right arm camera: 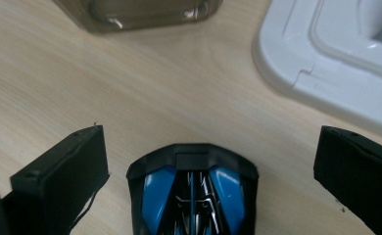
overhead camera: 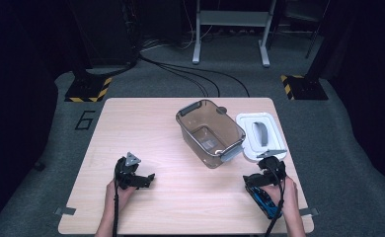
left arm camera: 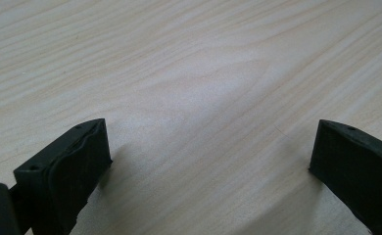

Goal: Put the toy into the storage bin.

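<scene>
Toy car (right arm camera: 193,196) faces container (overhead camera: 211,132), lid (overhead camera: 260,136) beside.

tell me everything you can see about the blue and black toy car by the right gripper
The toy car is small, with a glossy black body, bright blue panels on either side of a thin blue centre stripe, and white markings on its top; it looks like plastic. It lies flat on the wooden table near the front right corner, nose pointing toward the white lid. It sits between the open jaws of the right gripper, which do not touch it in the right gripper view. Its rear end is hidden.
</scene>
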{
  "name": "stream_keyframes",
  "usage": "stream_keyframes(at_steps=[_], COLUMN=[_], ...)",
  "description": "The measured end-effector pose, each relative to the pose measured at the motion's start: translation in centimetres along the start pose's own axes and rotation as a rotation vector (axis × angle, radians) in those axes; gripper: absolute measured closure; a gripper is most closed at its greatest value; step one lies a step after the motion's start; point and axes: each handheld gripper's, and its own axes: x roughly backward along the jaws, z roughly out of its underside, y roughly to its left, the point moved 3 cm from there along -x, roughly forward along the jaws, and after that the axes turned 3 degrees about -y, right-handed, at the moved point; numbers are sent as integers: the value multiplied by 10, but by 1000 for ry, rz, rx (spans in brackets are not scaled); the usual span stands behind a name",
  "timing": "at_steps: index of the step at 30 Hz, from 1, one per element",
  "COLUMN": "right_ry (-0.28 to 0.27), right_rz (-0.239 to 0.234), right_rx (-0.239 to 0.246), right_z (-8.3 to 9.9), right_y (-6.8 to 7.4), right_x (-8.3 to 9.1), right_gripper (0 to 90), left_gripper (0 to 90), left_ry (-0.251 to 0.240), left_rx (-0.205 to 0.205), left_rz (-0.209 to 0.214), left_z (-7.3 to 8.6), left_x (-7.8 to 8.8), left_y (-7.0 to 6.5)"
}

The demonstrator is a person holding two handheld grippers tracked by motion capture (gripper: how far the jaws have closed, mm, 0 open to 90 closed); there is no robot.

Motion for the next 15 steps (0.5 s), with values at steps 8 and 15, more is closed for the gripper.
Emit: stream_keyframes(at_steps=[8,15], right_ry=[88,135], right_rz=[22,23], right_rx=[4,4], right_z=[13,16], right_y=[5,5], right_x=[-15,-22], right_gripper=[0,0], left_gripper=[14,13], left_ry=[-1,7], left_rx=[3,-12], left_rz=[0,1], left_z=[0,0], left_x=[0,0], left_y=[0,1])
